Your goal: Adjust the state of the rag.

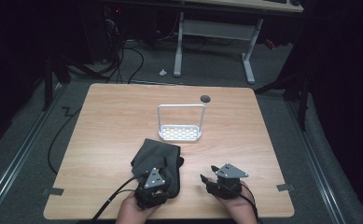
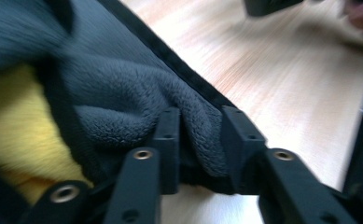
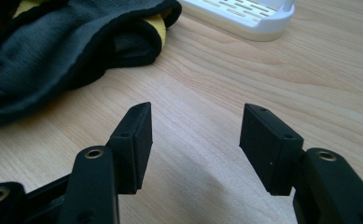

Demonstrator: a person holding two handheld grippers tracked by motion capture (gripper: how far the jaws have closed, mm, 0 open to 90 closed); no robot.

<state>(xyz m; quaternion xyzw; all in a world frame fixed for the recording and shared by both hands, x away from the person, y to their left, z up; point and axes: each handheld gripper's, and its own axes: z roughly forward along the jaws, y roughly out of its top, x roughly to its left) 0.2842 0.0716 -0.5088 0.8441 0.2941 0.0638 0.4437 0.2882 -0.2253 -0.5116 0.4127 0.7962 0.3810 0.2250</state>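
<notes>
Dark grey fleece garment [image 1: 158,161] with black trim and yellow lining; white perforated plastic rack [image 1: 180,133], slotted base; light wood-grain tabletop [image 1: 114,121]; black gripper jaws, grey three-cornered plates.

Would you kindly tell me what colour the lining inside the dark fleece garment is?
Yellow: the lining of the grey fleece garment shows best in the left gripper view.

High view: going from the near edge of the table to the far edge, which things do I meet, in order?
Left gripper → dark fleece garment → white rack with a handle → dark round hole in the table.
</notes>
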